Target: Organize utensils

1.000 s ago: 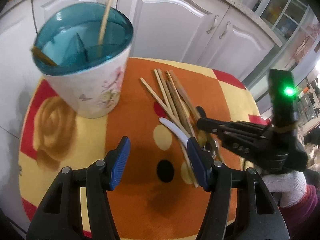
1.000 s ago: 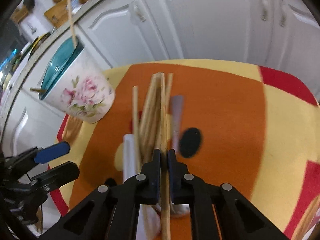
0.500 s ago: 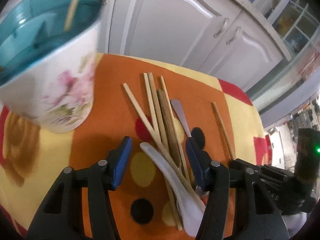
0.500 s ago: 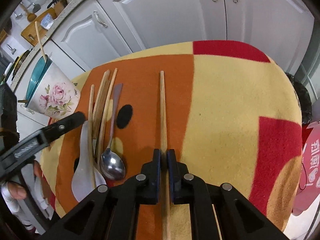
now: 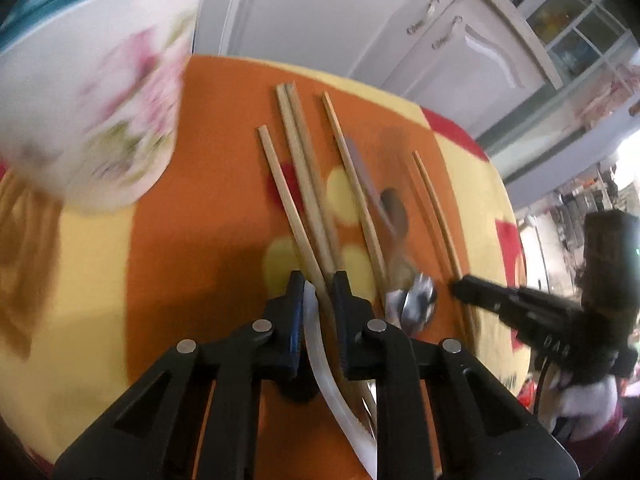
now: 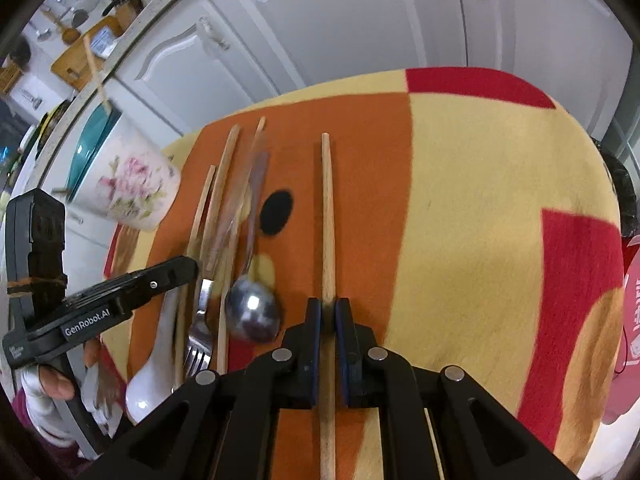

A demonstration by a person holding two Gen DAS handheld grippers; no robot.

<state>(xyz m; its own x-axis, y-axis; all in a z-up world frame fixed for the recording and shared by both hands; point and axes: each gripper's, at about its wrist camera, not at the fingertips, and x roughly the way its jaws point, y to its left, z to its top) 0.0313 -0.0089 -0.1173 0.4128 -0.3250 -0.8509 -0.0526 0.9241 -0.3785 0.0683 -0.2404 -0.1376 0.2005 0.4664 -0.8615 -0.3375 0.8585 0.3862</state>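
Right tool clenched on a chopstick, left tool just closing around white spoon handle, orange-yellow cloth, white cabinets.

Wooden chopsticks, metal spoon, fork, white spoon side by side on cloth.

R gripper jaws clamp chopstick; fork prob. alongside.

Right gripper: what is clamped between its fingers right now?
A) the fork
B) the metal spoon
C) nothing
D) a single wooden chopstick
D: the right gripper is shut on a single wooden chopstick, which lies apart from the metal spoon and fork further left.
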